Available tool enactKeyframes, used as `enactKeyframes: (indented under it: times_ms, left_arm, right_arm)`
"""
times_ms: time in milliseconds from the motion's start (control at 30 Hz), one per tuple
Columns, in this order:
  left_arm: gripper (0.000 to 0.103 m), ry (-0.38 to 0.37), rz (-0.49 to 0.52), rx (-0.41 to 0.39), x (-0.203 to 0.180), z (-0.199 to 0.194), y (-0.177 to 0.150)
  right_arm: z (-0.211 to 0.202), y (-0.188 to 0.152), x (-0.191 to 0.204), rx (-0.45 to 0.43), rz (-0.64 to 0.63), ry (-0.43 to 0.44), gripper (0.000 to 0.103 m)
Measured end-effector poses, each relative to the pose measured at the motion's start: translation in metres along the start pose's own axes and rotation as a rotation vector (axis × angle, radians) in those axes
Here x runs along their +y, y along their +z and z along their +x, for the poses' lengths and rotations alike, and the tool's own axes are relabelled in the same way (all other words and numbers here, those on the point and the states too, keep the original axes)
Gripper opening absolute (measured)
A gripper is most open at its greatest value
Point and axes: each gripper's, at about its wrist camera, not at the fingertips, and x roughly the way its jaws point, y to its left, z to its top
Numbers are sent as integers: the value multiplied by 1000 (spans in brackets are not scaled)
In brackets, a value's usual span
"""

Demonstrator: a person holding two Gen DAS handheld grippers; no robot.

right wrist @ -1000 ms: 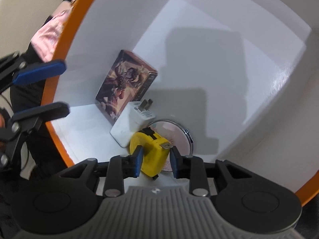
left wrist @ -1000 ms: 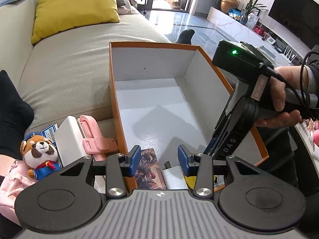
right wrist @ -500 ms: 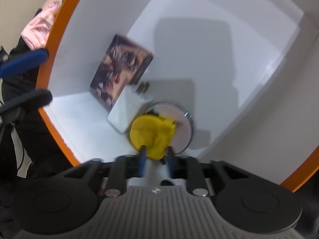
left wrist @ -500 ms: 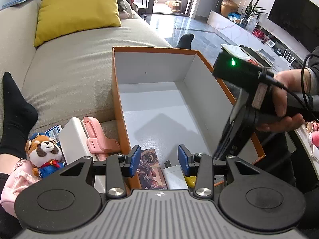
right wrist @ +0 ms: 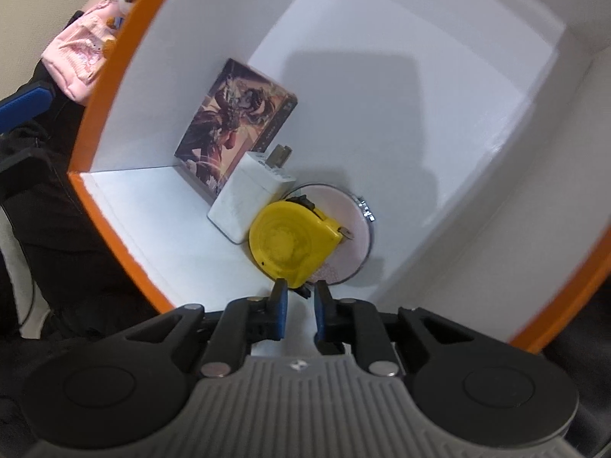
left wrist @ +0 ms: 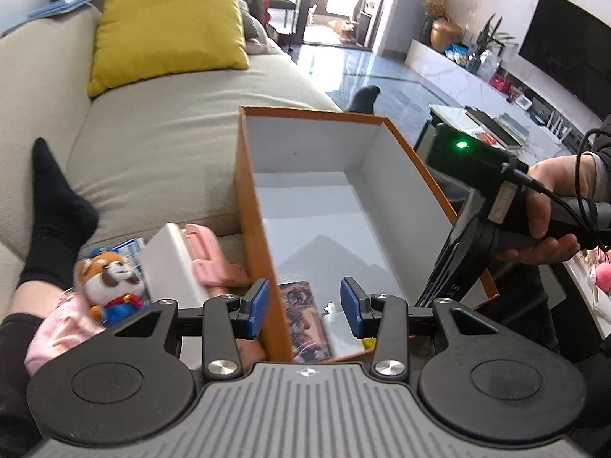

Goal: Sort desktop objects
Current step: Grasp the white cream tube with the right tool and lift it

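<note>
While the left gripper (left wrist: 303,307) stands half apart and empty, the right gripper (right wrist: 299,305), nearly together, is opening above the yellow tape measure (right wrist: 290,242).

A yellow cushion (left wrist: 168,23) rests at the far end of the beige sofa (left wrist: 160,145), with a dark television (left wrist: 569,38) well off to its right.

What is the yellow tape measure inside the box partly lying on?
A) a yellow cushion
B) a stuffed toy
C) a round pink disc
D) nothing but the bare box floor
C: in the right wrist view the yellow tape measure overlaps a round pink disc on the floor of the box, beside a white charger.
</note>
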Motion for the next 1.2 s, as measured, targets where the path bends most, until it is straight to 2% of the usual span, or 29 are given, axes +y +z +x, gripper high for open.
enactKeyframes:
  times_ms: [100, 233, 267, 367, 467, 600, 633, 767, 900, 1033, 1200]
  left_arm:
    - [47, 62, -31, -20, 12, -21, -8]
    - [47, 166, -87, -27, 32, -48, -22]
    - [47, 189, -105, -23, 38, -54, -27]
    - [47, 246, -143, -5, 49, -66, -42]
    - [47, 269, -167, 32, 56, -69, -57]
    - [47, 293, -157, 77, 57, -67, -80]
    - [47, 299, -152, 88, 56, -66, -85]
    - [47, 317, -139, 137, 56, -60, -107]
    - [42, 319, -137, 163, 57, -59, -123]
    - [42, 363, -136, 164, 63, -60, -131]
    - [42, 318, -166, 141, 74, -63, -132]
  right_arm:
    - [-22, -10, 13, -93, -35, -52, 17]
    - [-59, -23, 33, -309, -105, -55, 17]
    - [-68, -37, 29, -368, -122, -51, 18]
    - [-80, -44, 47, -521, -182, -20, 20]
    - [-80, -54, 72, -610, -238, 41, 23]
    - [-63, -60, 114, -639, -320, 95, 22]
    - [-72, -65, 123, -643, -338, 102, 22]
    - [-28, -63, 151, -618, -358, 121, 23]
    - [22, -39, 166, -558, -326, 168, 24]
    - [52, -14, 177, -528, -326, 172, 35]
    - [79, 18, 189, -469, -320, 201, 36]
